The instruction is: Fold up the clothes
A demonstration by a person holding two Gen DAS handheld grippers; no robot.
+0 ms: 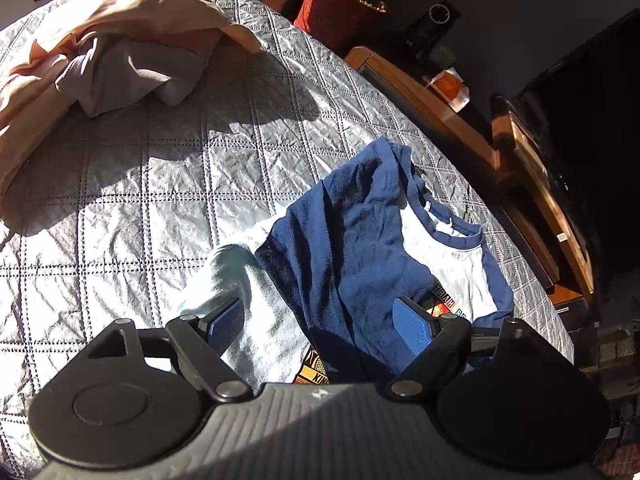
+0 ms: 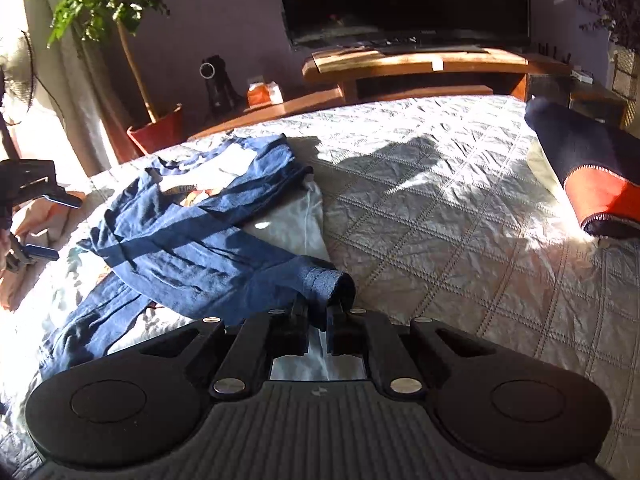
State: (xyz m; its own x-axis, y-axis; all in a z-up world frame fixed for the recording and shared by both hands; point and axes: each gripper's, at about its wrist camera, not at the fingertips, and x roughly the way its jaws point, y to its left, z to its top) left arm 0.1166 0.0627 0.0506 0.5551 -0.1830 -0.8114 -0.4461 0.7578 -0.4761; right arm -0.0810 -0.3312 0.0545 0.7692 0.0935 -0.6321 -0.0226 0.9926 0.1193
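We are in a sunny room with a dark TV [image 2: 404,0] on a wooden stand, and in front of it a bed with a shiny, crinkly quilt [image 2: 440,208] stitched in diamonds. On the quilt, toward the potted plant [image 2: 108,20], lies our soft white shirt with blue sleeves [image 2: 180,236]; both sleeves cross over its chest. Our right hand-held gripper [image 2: 318,312] pinches one sleeve's ribbed cuff [image 2: 324,280]. Our left hand-held gripper [image 1: 324,320] hangs wide apart above the shirt, holding nothing. The thin cuff could slip out if we pull hard, and the floppy sleeve could bunch up. Farther from the TV, a peach and grey pile [image 1: 100,60] waits.
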